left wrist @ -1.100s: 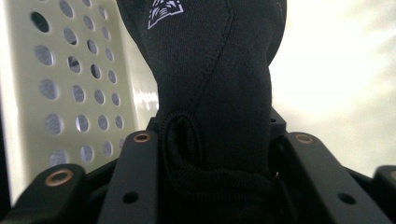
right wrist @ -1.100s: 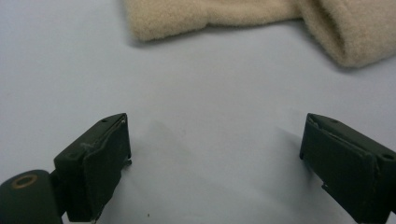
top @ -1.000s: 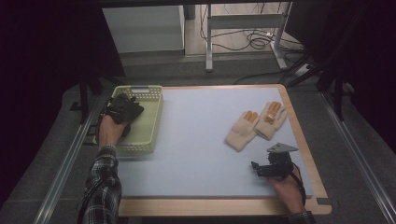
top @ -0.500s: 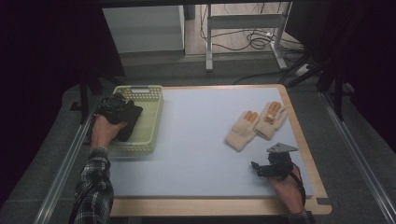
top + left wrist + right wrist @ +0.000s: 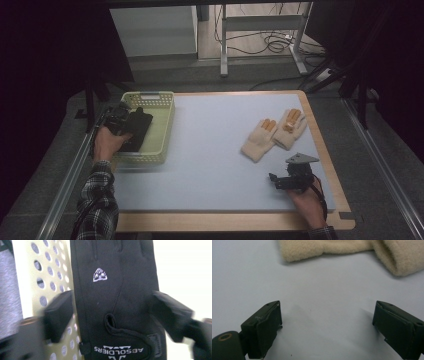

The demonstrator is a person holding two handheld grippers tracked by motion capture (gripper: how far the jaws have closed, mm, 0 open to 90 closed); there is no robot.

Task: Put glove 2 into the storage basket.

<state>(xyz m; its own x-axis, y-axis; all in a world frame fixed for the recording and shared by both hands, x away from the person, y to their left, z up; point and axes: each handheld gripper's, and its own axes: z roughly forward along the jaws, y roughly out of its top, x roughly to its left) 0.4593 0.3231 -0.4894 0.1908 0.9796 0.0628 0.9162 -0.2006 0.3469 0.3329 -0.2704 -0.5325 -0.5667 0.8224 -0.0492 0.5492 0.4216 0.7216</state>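
Black glove [image 5: 136, 129] lies in the pale green basket [image 5: 161, 129] at the table's left edge, draped over its left rim; the left gripper [image 5: 120, 120] hangs over it, having drawn back a little toward that edge. Its jaws, just flung wide, have been closing again, and they now straddle the glove without pressing it, so by my reading it has been dropped off. Lengthwise the glove runs cuff toward the person, fingers toward the far rim; at the right, the right gripper [image 5: 327, 330] rests spread on the mat short of the two cream gloves [image 5: 274, 134].
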